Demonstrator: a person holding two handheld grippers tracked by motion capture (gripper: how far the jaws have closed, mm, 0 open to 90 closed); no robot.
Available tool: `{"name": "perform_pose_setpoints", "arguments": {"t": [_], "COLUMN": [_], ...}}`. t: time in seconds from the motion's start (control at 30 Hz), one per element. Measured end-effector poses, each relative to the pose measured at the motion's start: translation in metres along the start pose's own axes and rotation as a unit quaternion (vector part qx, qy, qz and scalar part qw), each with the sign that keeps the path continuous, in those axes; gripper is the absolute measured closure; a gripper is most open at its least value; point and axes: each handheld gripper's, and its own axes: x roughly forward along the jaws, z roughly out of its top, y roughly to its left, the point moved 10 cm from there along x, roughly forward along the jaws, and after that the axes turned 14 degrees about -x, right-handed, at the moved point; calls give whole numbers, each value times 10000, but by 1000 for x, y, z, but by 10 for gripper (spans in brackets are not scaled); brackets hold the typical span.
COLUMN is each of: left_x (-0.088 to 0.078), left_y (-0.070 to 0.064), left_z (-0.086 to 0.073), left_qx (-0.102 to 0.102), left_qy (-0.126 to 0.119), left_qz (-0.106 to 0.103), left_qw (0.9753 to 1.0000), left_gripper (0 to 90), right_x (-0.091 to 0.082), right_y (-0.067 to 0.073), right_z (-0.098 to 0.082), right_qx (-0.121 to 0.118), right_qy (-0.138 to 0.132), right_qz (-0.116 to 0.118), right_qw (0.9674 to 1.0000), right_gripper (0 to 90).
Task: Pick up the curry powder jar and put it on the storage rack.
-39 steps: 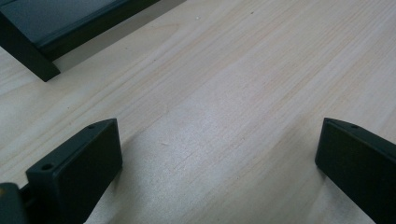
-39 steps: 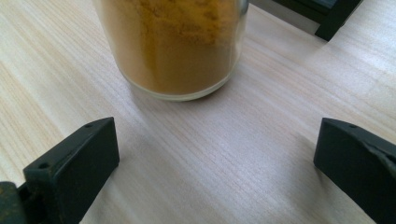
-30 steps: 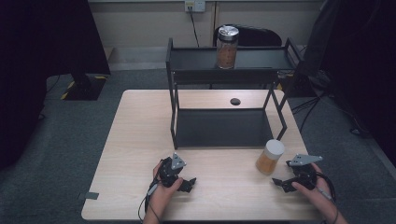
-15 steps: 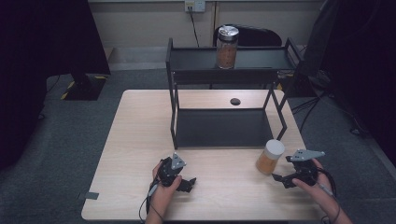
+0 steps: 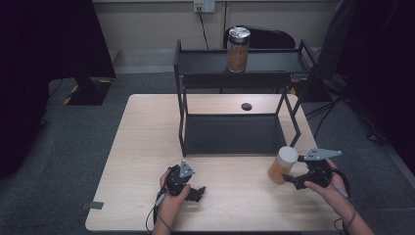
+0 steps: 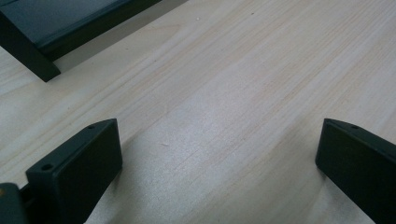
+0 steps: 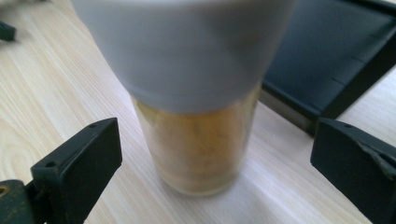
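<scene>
No legible text, labels or numbers anywhere.

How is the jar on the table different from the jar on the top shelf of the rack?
The white-lidded jar stands on the table before the right hand-held gripper; the silver-lidded jar stands on the black rack. The white-lidded jar looks shorter than the silver-lidded one. Both are clear, upright, with brownish contents.

Black fingers (image 6: 74,168) w/ screw holes — grey 3-cornered plates, cables.
</scene>
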Motion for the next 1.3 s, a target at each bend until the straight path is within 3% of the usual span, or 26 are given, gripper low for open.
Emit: {"name": "perform_pose_setpoints", "arguments": {"t": [0.1, 0.47, 0.73, 0.87, 1.0, 1.3], "left_x": [0, 0, 0, 0, 0, 0], "left_y": [0, 0, 0, 0, 0, 0], "left_z": [0, 0, 0, 0, 0, 0], "left_qx": [0, 0, 0, 1, 0, 0], "left_qy": [0, 1, 0, 0, -1, -3], "left_qz": [0, -1, 0, 1, 1, 2], "left_qw": [10000, 10000, 10000, 10000, 10000, 10000], "left_gripper": [0, 0, 0, 0, 0, 0], "right_x": [2, 8, 13, 13, 11, 15], "right_y": [-1, -6, -6, -6, -2, -1], "right_z": [3, 5, 8, 7, 13, 22], "right_qx": [91, 337, 230, 123, -162, -218], "right_qy": [-144, -698, -807, -859, -747, -713], "right_qz": [86, 229, 279, 275, 101, 207], "right_qw": [9998, 9967, 9961, 9958, 9970, 9970], "right_gripper": [15, 188, 301, 315, 343, 346]}}
